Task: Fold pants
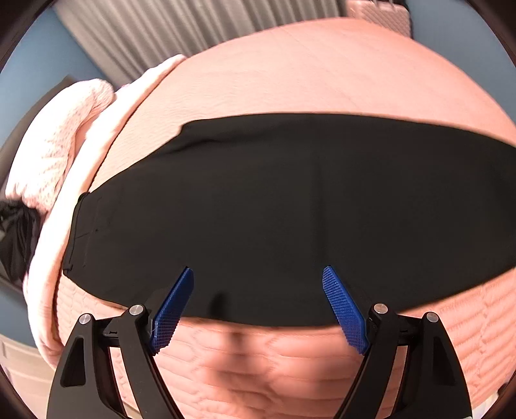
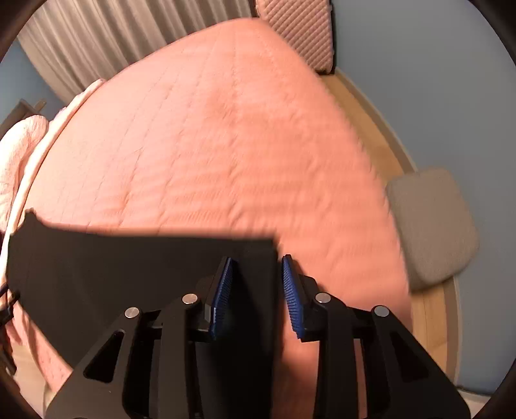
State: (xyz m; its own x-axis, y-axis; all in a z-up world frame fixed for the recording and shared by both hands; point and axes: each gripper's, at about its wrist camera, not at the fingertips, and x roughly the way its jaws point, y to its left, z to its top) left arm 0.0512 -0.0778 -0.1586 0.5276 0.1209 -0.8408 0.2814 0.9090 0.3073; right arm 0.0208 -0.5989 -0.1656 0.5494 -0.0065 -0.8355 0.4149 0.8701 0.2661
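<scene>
Black pants (image 1: 258,199) lie flat in a long band across the pink quilted bed (image 1: 322,71). Their waistband end is at the left in the left wrist view. My left gripper (image 1: 258,269) hovers over the near edge of the pants, its blue pads (image 1: 175,306) wide apart and open, with nothing between them. In the right wrist view the pants (image 2: 129,267) end at a straight edge on the bed (image 2: 225,145). My right gripper (image 2: 258,258) stands over that end, open by a narrow gap. The cloth's edge lies flat below the gap, and the pads do not press on it.
A pale pink knitted blanket (image 1: 54,145) is bunched at the bed's left end, with a dark item (image 1: 16,241) beside it. A grey cushion (image 2: 432,222) rests on the wooden floor (image 2: 371,106) right of the bed. Curtains (image 1: 193,29) hang behind.
</scene>
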